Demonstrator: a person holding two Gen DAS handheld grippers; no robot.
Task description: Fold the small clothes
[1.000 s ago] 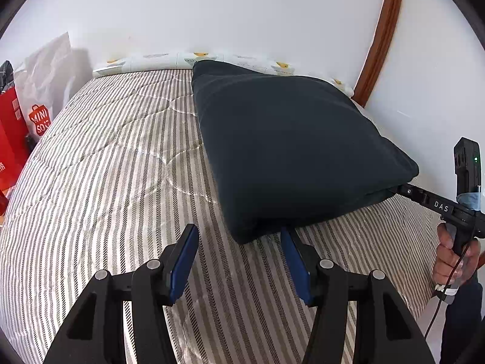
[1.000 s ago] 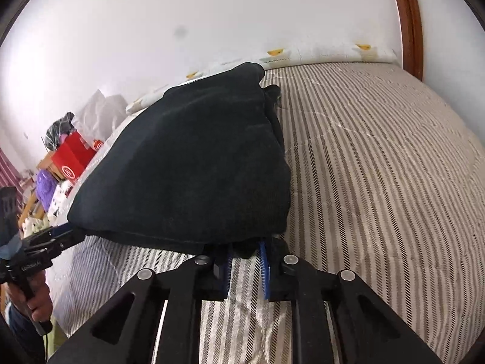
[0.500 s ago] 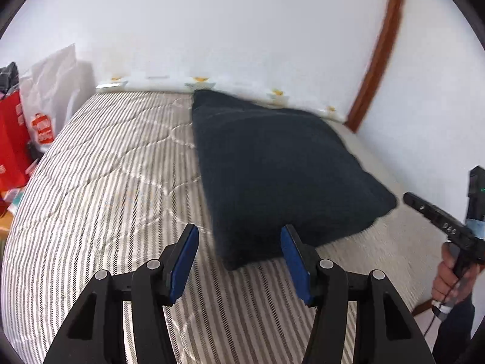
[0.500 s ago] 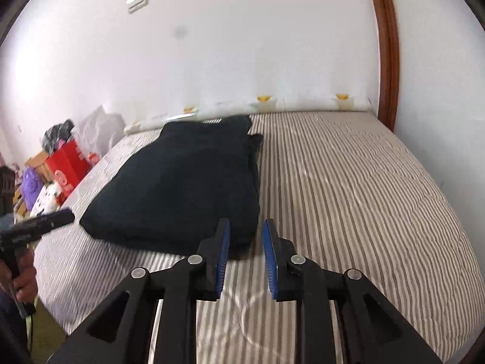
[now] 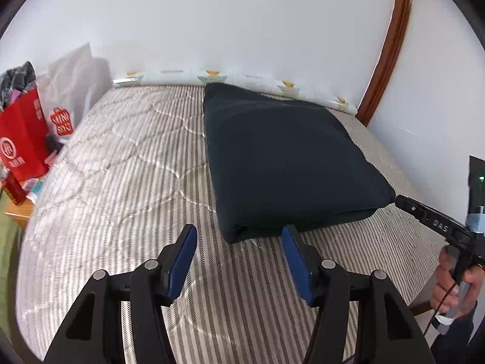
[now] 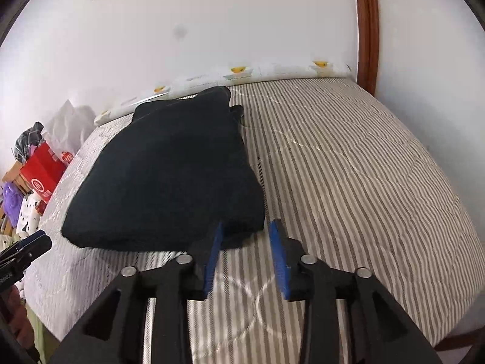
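Note:
A dark navy garment (image 5: 288,157) lies folded into a thick rectangle on the striped bed (image 5: 121,182). My left gripper (image 5: 239,230) hovers just short of its near left corner, jaws open and still widening a little, nothing between the pads. My right gripper (image 6: 247,227) hangs in front of the garment's (image 6: 169,176) near right corner; its jaws are opening and the blue pads press on nothing. Each gripper shows in the other's view: the right gripper (image 5: 403,201) by the garment's right corner, the left gripper (image 6: 33,242) at the picture's left edge.
Red shopping bags (image 5: 21,139) and a white bag (image 5: 72,91) stand off the bed's left side. A wooden door frame (image 5: 391,45) rises at the far right. A person's hand (image 5: 454,285) holds the right gripper's handle. Striped mattress (image 6: 363,182) stretches right of the garment.
The right gripper let go of the garment's near corner and opened. Both grippers rose and drew back, so the garment now lies free on the bed.

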